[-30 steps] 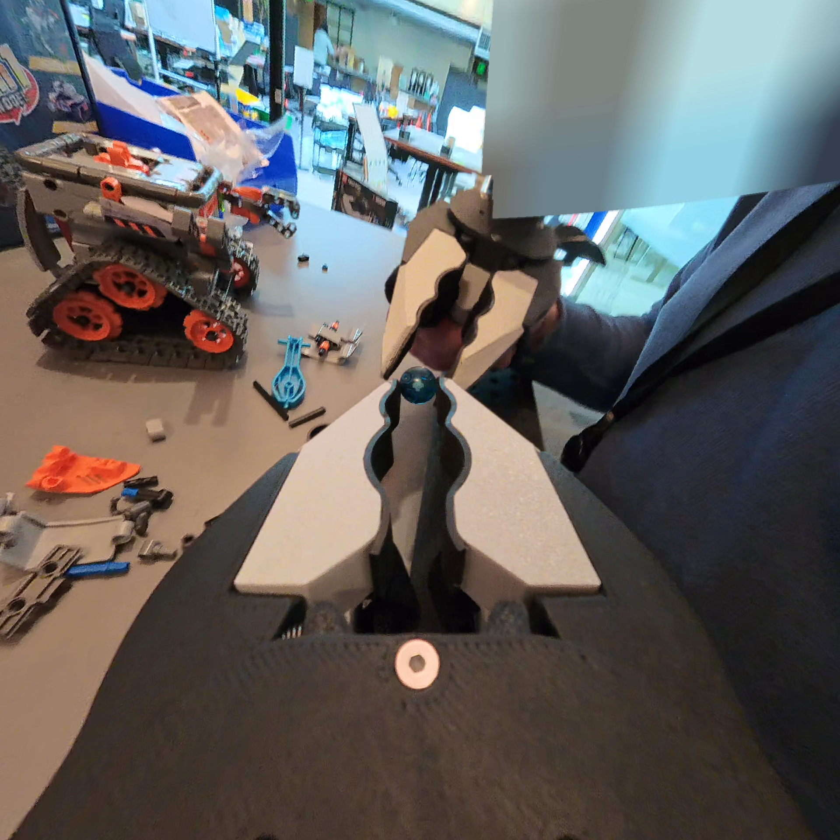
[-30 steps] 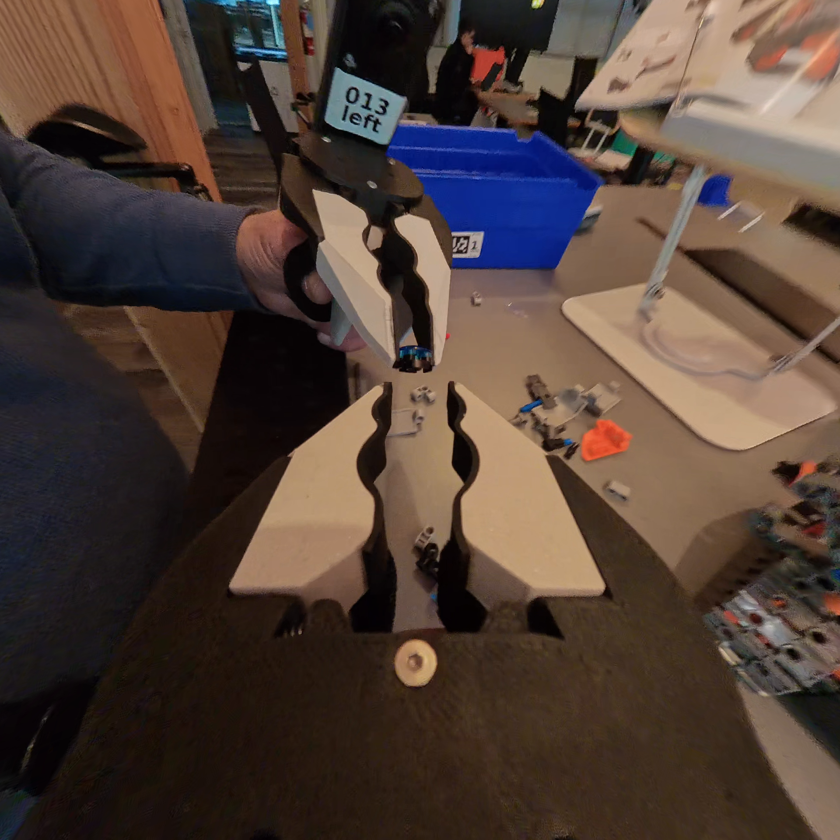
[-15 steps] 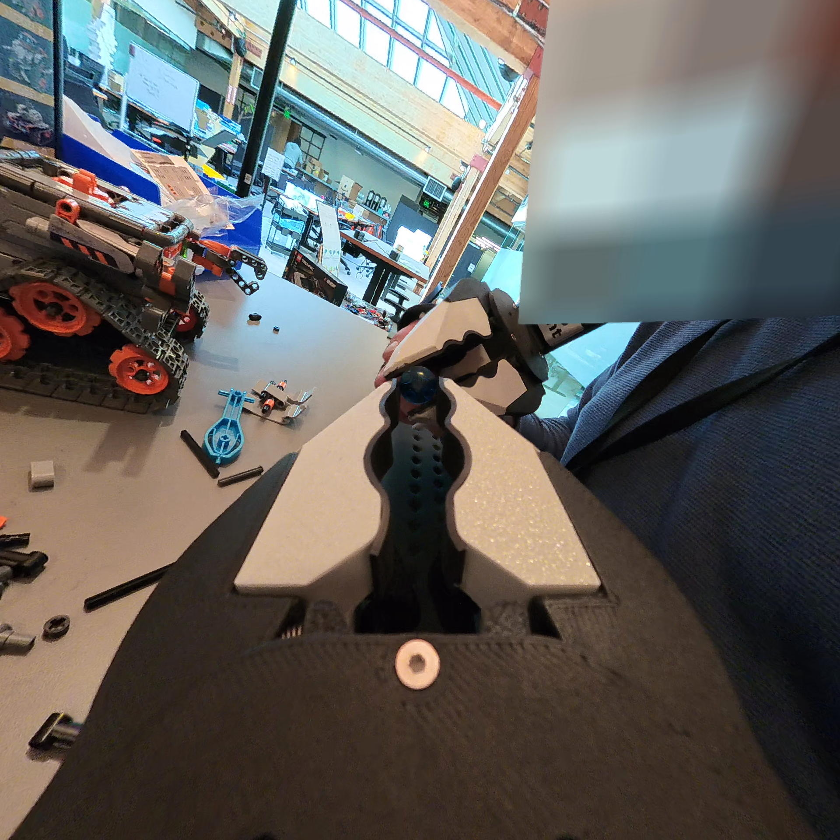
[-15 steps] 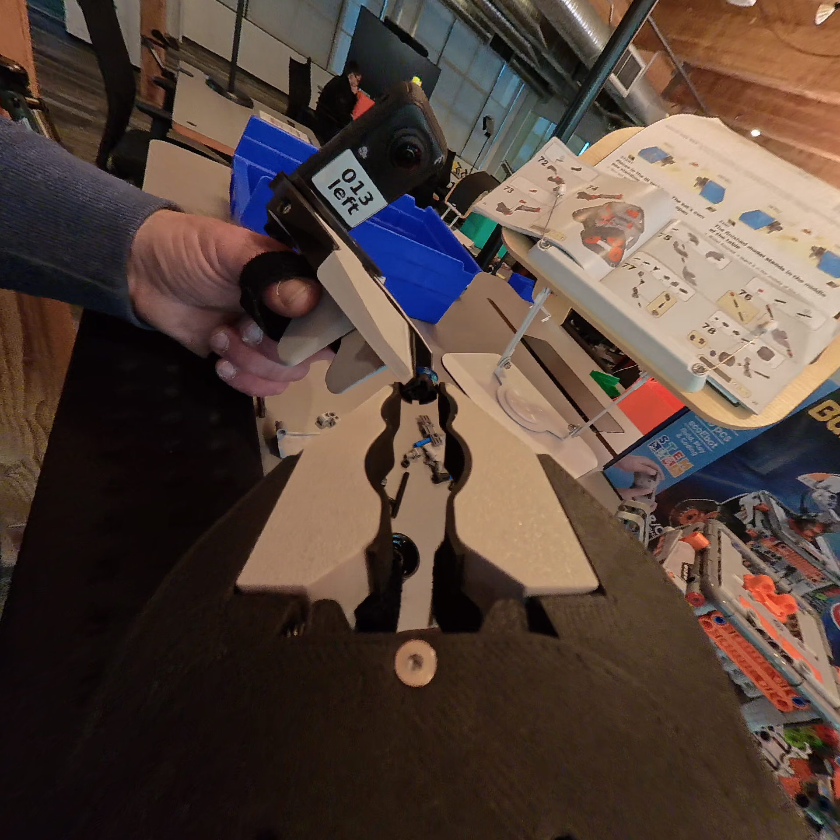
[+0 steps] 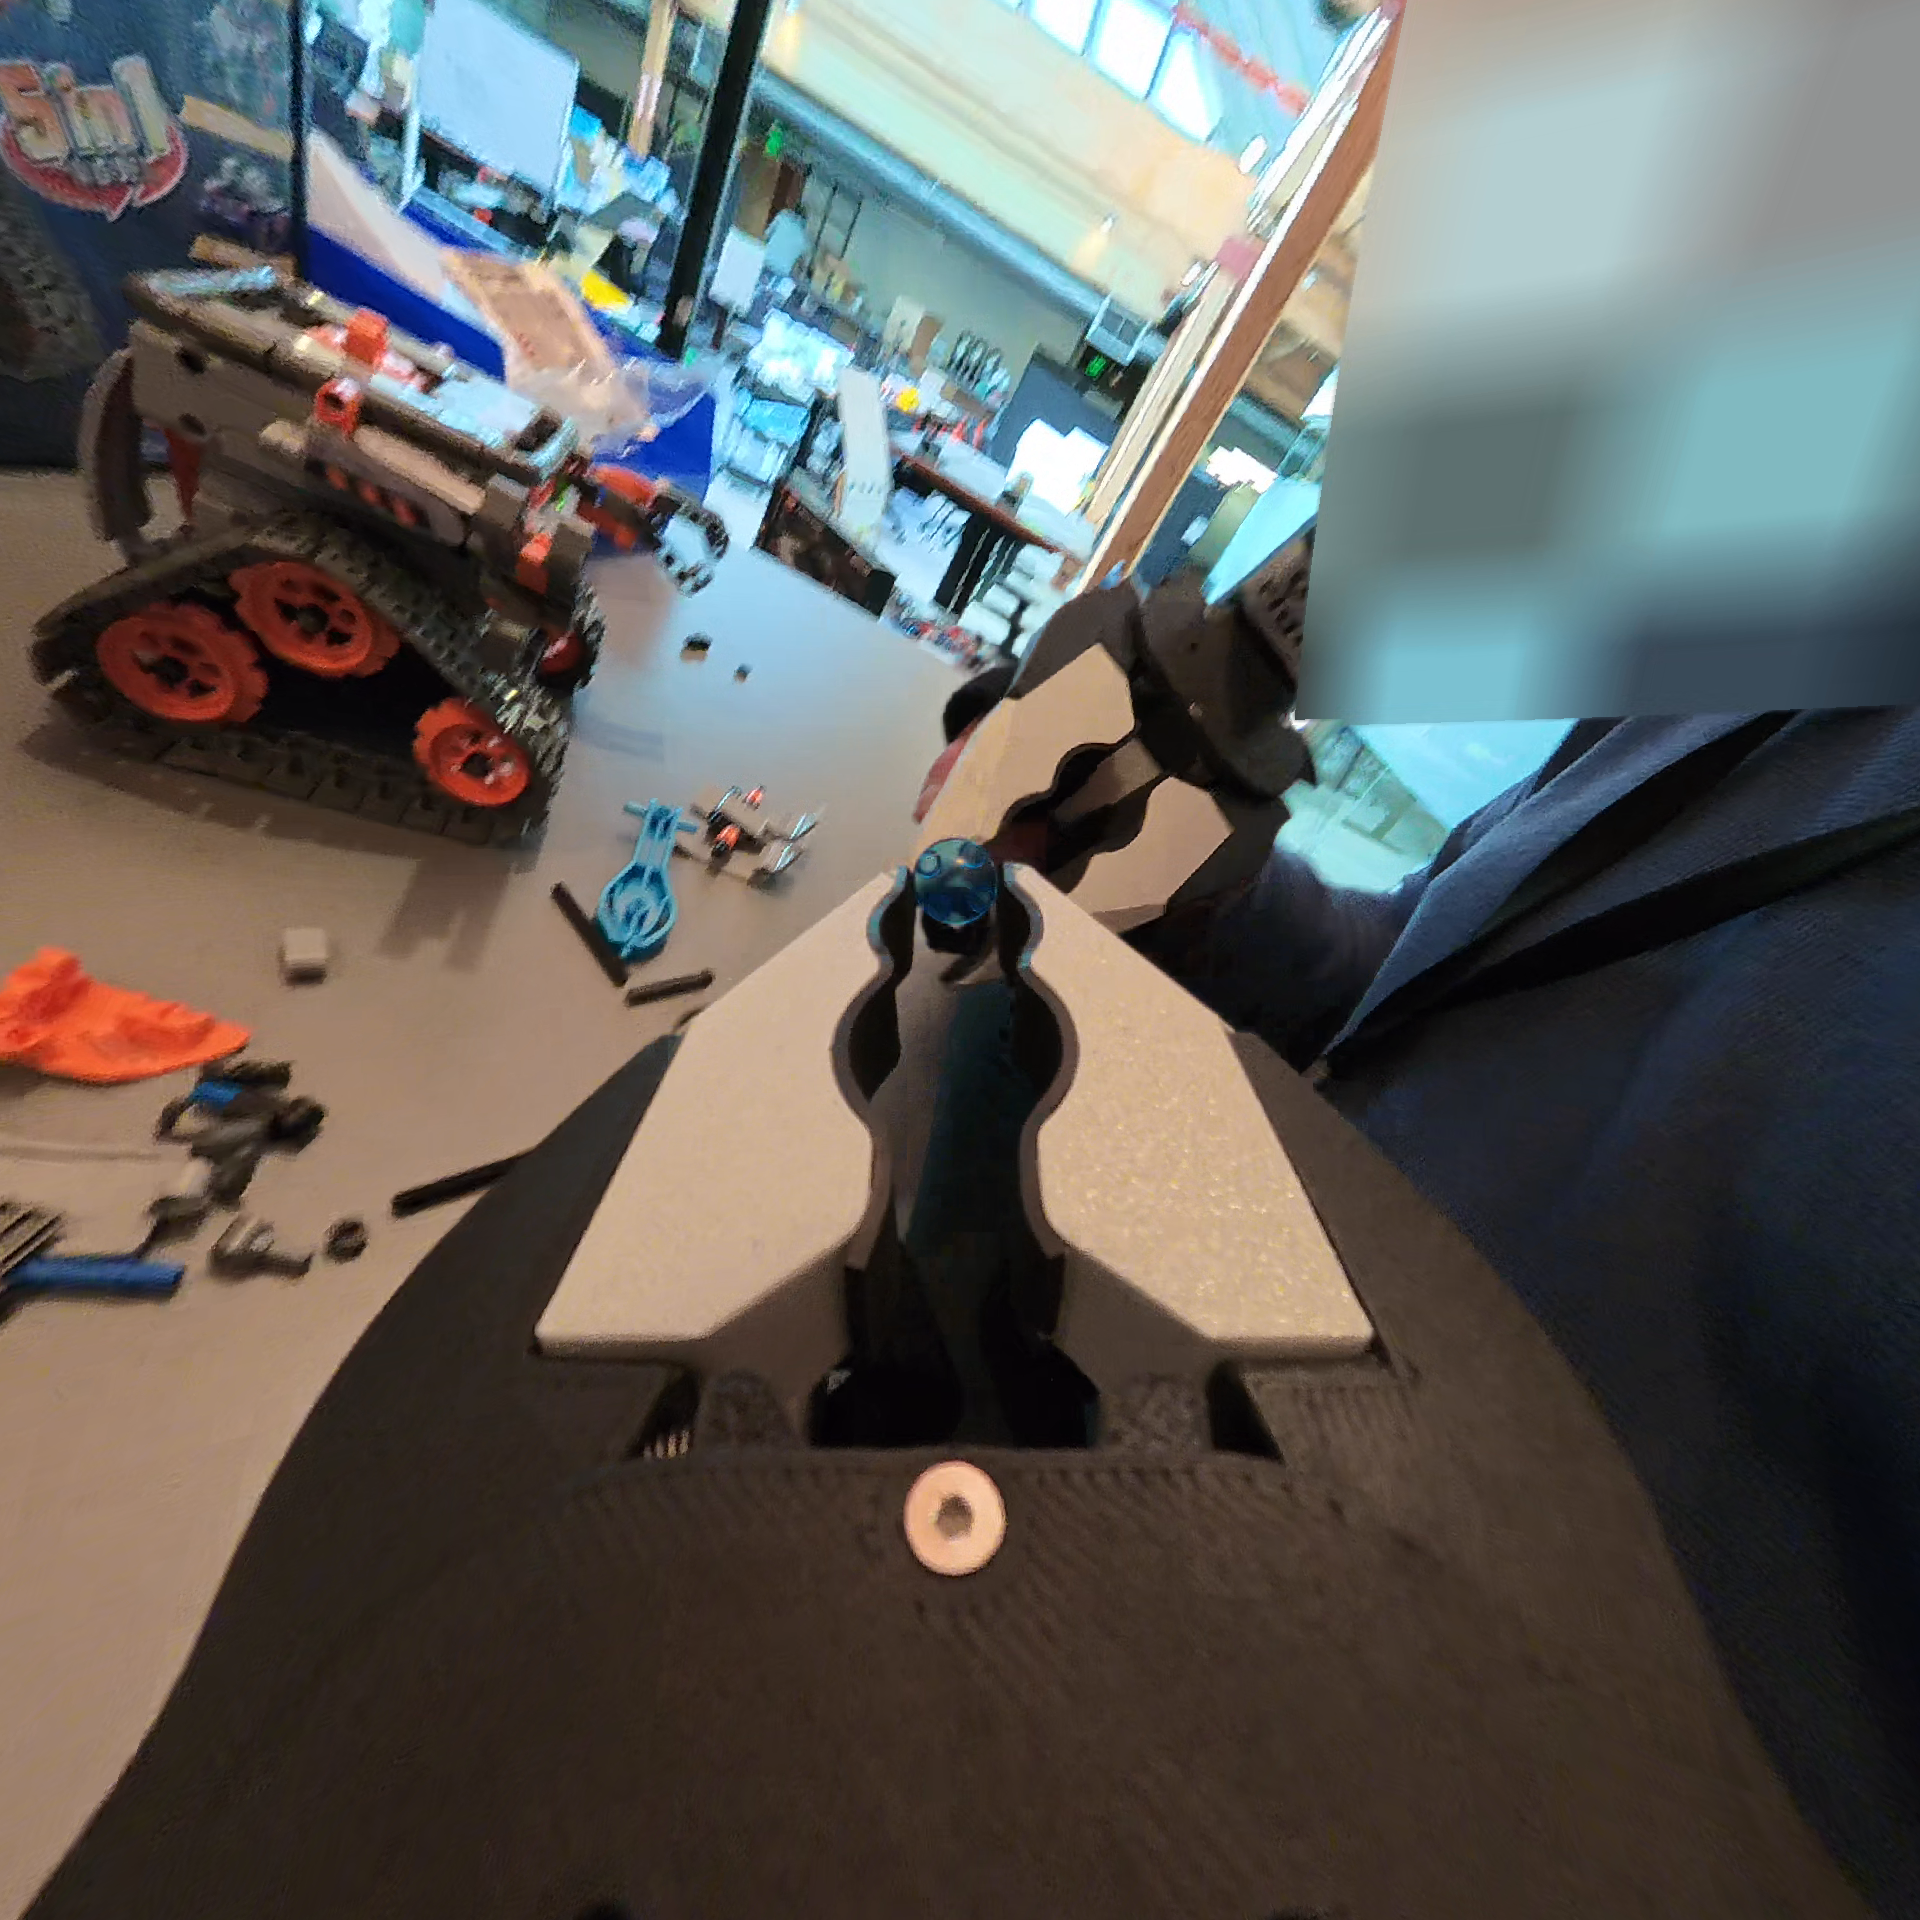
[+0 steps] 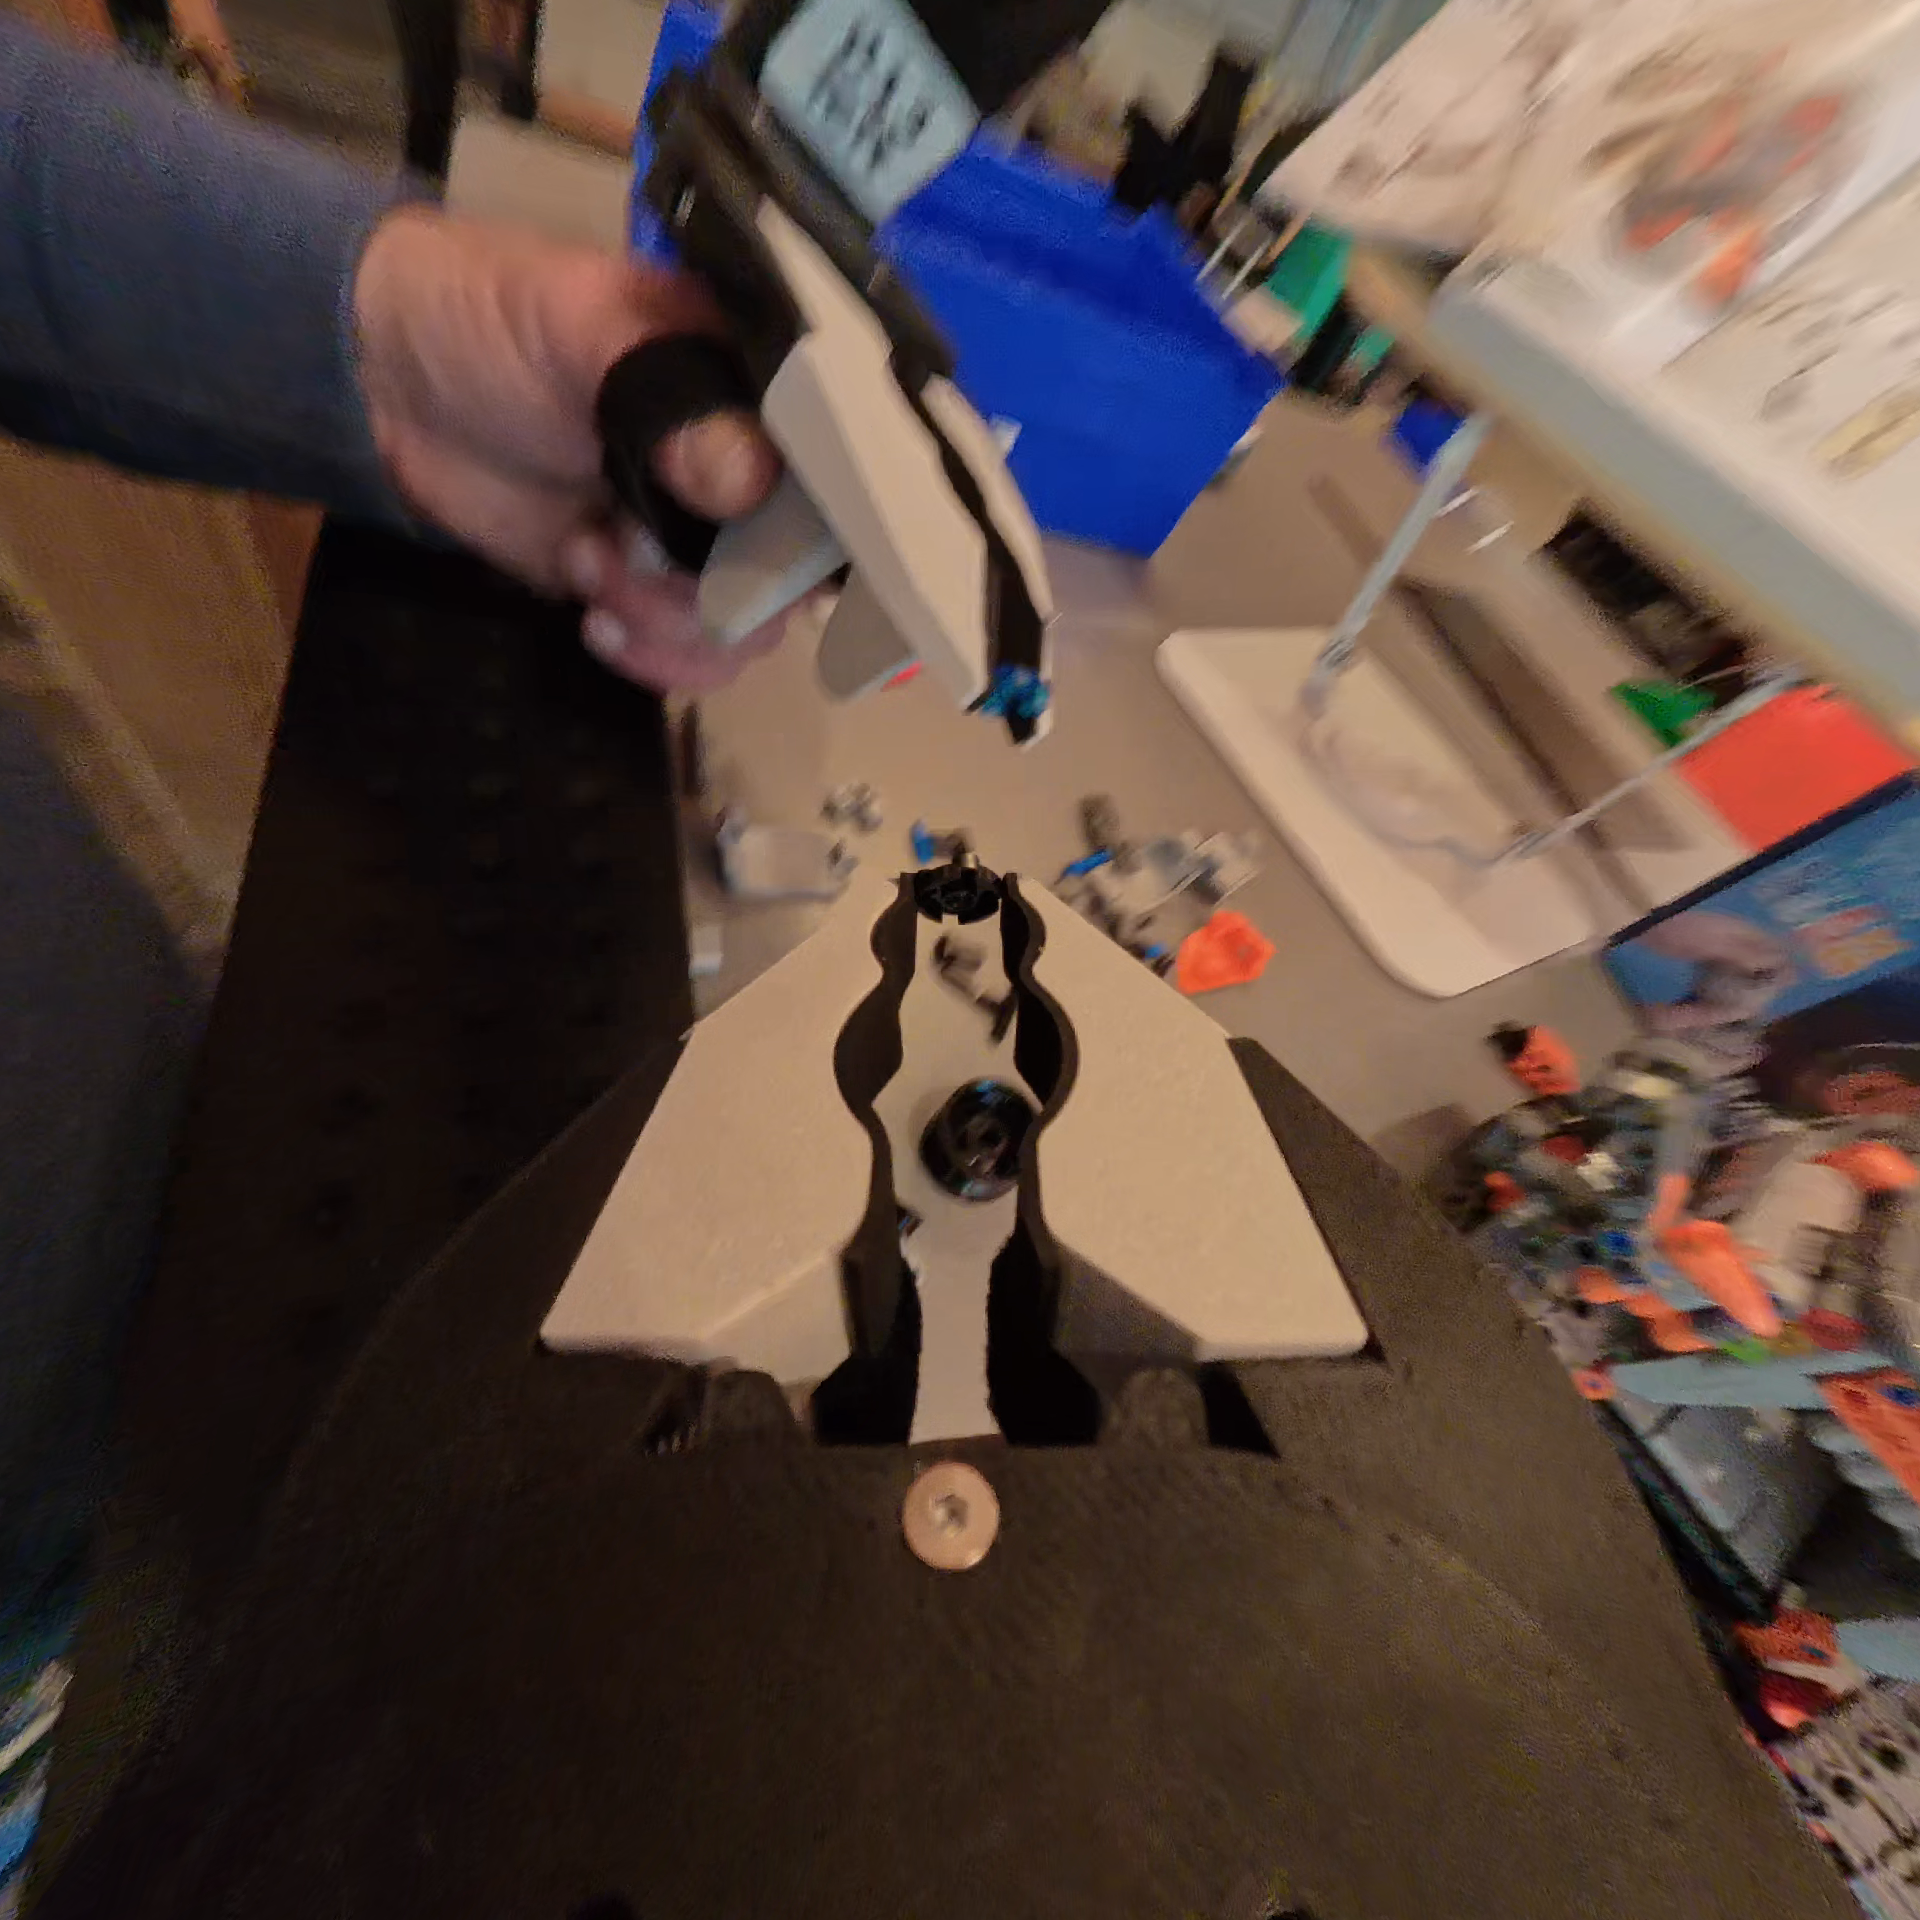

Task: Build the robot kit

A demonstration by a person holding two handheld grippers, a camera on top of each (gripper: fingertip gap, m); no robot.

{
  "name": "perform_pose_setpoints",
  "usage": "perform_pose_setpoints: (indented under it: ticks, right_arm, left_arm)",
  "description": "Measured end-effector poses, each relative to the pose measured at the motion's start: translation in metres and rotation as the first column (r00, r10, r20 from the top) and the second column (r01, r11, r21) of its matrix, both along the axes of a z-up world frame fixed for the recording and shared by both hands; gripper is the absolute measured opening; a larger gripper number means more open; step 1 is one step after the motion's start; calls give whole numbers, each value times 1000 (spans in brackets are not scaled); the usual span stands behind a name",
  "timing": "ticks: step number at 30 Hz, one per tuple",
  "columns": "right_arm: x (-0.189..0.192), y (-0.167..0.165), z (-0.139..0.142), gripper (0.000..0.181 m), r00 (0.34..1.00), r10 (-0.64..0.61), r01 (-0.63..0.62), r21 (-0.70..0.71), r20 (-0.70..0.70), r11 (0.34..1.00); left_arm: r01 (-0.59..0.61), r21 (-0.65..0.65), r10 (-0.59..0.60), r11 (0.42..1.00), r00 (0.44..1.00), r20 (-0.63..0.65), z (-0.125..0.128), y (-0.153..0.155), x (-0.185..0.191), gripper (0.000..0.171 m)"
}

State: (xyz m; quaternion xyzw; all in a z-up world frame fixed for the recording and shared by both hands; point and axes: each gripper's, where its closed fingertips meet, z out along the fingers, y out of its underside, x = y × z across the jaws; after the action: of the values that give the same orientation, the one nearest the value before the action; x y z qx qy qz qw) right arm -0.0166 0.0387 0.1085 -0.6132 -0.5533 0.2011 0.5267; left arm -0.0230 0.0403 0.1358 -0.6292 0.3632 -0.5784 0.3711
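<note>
A small translucent blue round piece [image 5: 956, 891] sits pinched between the tips of the left gripper [image 5: 956, 904], raised above the grey bench [image 5: 416, 997]. From the right wrist view the same piece [image 6: 1013, 691] shows as a blue speck at the end of the left gripper [image 6: 1013, 696], which a person's hand [image 6: 520, 436] holds in the air, fingers pointed down toward the bench.

The right gripper [image 6: 956, 896] is clenched on a small black round piece [image 6: 954, 894] at its very tips. It hangs below and apart from the left gripper, not touching it. In the left wrist view the right gripper [image 5: 1023, 831] appears just beyond the blue piece, tilted, with a dark blue sleeve [image 5: 1558, 1039] behind it.

Through the gap between the right gripper's fingers, a black wheel-like part [image 6: 975, 1138] lies on the bench [image 6: 1299, 1039]. Loose small parts are scattered farther out: an orange piece [image 6: 1226, 951], a blue lever-shaped part [image 5: 639, 894], black rods [image 5: 457, 1179] and a small grey block [image 5: 304, 951].

A tracked toy vehicle [image 5: 332, 634] with orange wheels stands at the far left of the bench. A blue bin [image 6: 1081, 343] sits at the back, and a white stand [image 6: 1382, 810] carries an open instruction booklet [image 6: 1621, 156]. The right wrist view is blurred.
</note>
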Motion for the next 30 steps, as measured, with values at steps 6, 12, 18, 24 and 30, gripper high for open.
perform_pose_setpoints:
  ticks: [6, 12, 18, 24, 30]
  right_arm:
    - [-5, -5, -57, 13, 919, 123, -62, -170, 375, 984]
    - [-17, -5, -89, 13, 746, 270, -111, -286, 609, 952]
    - [-26, -11, -100, 22, 639, 414, -143, -429, 648, 892]
    - [-25, -6, -88, 25, 715, 428, -139, -488, 553, 862]
    - [-4, -1, -71, 21, 833, 371, -143, -487, 410, 861]
  left_arm:
    - [-53, 83, 75, 995, 954, -291, -41, 7, -23, 12]
    - [-74, 130, 120, 989, 914, -389, -54, 8, -36, 13]
    - [-82, 115, 123, 990, 900, -417, -64, 7, -47, 13]
    - [-27, 113, 75, 993, 890, -449, -67, -1, -47, 13]
    - [141, 209, 25, 968, 771, -636, -92, -17, -26, 13]
